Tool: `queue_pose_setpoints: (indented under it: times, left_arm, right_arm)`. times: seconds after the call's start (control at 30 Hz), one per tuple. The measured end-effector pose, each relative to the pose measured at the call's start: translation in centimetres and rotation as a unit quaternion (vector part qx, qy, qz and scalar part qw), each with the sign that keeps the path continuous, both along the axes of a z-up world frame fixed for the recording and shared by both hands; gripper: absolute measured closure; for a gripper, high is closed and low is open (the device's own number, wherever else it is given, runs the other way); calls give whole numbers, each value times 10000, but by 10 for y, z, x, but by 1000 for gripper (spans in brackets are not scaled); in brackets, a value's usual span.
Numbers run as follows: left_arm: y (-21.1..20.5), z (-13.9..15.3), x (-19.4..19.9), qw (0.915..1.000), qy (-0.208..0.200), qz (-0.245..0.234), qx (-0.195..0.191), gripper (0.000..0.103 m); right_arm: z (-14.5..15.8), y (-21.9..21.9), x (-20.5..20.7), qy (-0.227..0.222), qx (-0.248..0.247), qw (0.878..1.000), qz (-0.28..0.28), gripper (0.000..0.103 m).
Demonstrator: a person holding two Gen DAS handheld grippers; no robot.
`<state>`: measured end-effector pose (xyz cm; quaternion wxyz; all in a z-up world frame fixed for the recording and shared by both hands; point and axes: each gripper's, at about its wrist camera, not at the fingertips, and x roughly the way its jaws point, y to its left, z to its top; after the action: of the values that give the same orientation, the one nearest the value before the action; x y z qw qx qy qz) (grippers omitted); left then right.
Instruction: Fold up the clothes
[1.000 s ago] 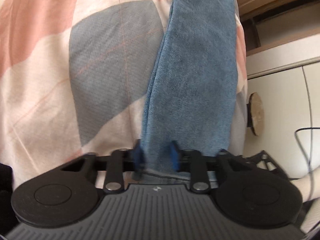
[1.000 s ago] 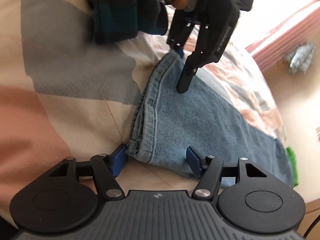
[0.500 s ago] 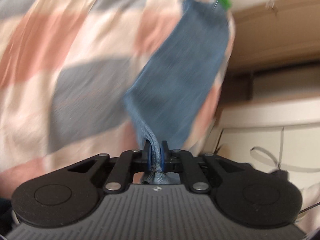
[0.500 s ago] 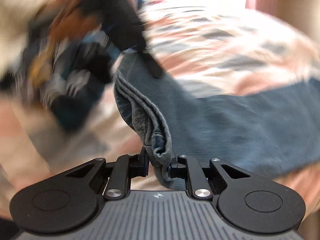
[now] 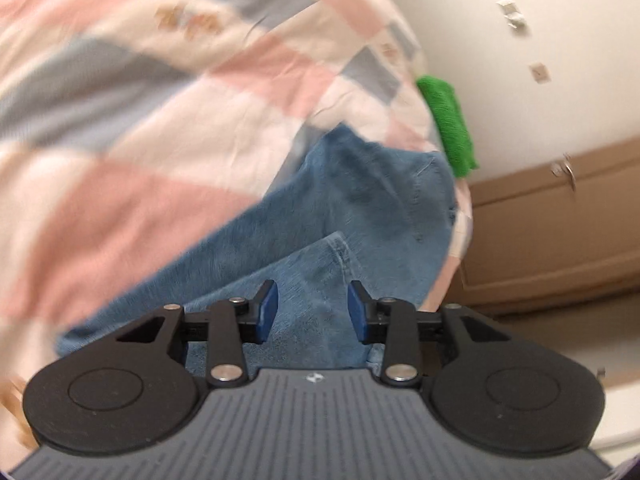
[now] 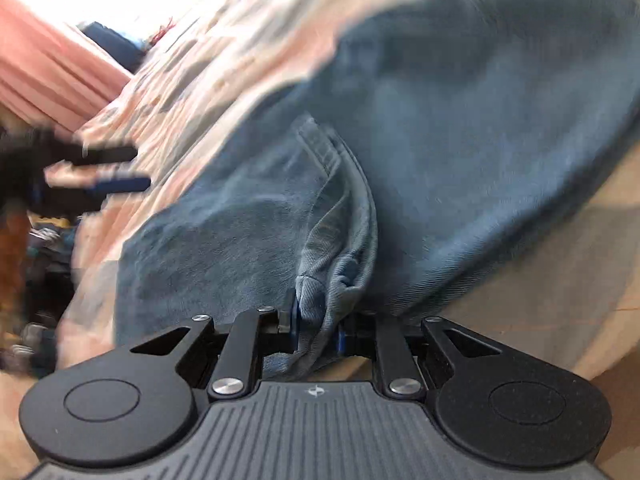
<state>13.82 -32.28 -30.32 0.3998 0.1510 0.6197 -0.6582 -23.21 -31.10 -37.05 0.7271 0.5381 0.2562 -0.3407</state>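
Blue jeans lie on the checked bedspread, one part folded over another. My left gripper hovers just above the folded layer, open, with denim showing under the gap between its blue pads. In the right wrist view the jeans fill most of the frame. My right gripper is shut on a bunched, seamed edge of them. The left gripper also shows, blurred, at the left of that view, off the denim and over the bedspread.
The pink, grey and white bedspread covers the bed. A green cloth hangs at its far edge, beside a brown cabinet. A pink curtain and a dark heap of clothes sit at the left.
The left gripper, shut on the jeans half a second ago, has opened and let them go. The right gripper closed on the jeans' edge and has carried it across, over the rest.
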Motion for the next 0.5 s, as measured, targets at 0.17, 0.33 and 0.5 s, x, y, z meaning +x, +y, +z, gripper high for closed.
queue_pose_setpoints:
  times: [0.17,0.33,0.5]
  left_arm:
    - [40,-8,-13,9973,-705,176,57,71]
    - [72,-6,-10,9945,-1009,270,1,71]
    - [73,-12,-12,9945,-1033,133,-41,71]
  right_arm:
    - [-8,-10,-17,-825,130,9965,-20,62]
    - [-21,-20,-9,-790,255,9965,-109,56]
    - [11,-11,2,-70,-419,9987,275,77]
